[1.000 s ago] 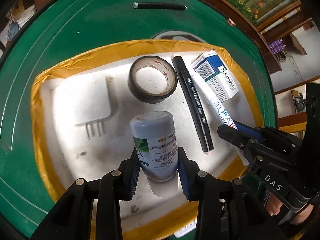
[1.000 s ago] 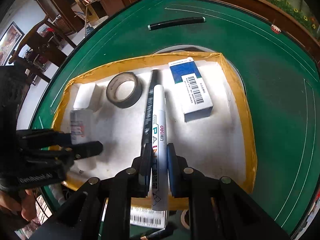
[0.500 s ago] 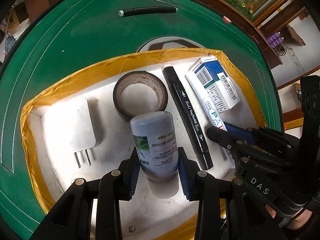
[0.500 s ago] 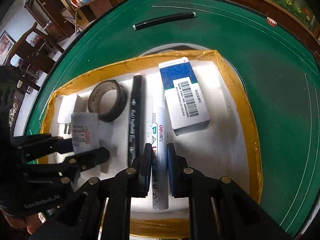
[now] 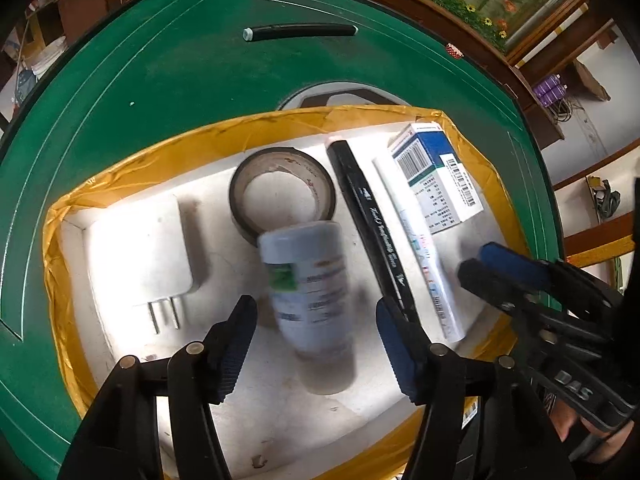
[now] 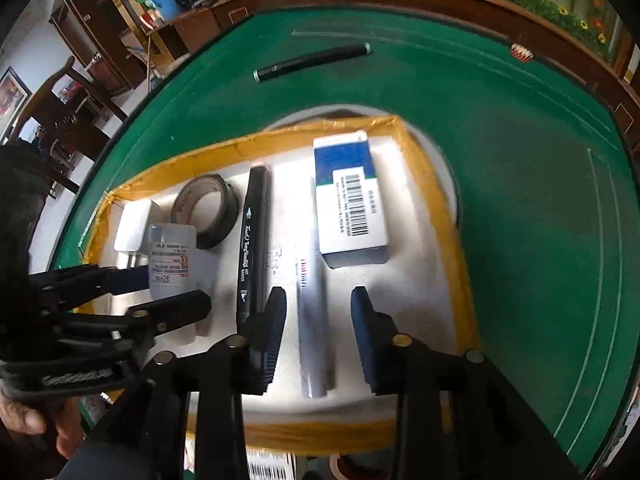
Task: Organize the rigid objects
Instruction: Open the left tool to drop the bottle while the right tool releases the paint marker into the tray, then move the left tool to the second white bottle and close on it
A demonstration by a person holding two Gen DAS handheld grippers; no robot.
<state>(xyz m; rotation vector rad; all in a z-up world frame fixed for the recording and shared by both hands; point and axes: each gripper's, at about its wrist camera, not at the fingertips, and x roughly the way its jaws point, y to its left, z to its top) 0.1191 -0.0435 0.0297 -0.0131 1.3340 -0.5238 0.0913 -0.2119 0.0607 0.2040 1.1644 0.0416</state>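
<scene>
Release step, both items laid in tray [image 5: 60, 216].
Left gripper [image 5: 312, 340] spread around bottle [image 5: 310, 288]; right gripper [image 6: 318, 332] spread around paint marker [image 6: 314, 320]. Next: fetch pen [image 6: 312, 62] from table [image 6: 520, 200].

**Both claws standing open over the tray**

The right claw [image 6: 318, 316] is hanging with its jaws spread, the white paint pen [image 6: 314, 320] lying loose between them on the tray [image 6: 436, 200]. At nine o'clock the left claw [image 6: 160, 292] is gaping too, the white bottle [image 6: 170, 258] sitting between its fingers. The black marker [image 6: 252, 240], tape roll [image 6: 206, 210], charger [image 6: 134, 224] and blue box [image 6: 348, 200] are resting inside. At twelve o'clock a black pen [image 6: 312, 62] is lying on the green table [image 6: 520, 200].
</scene>
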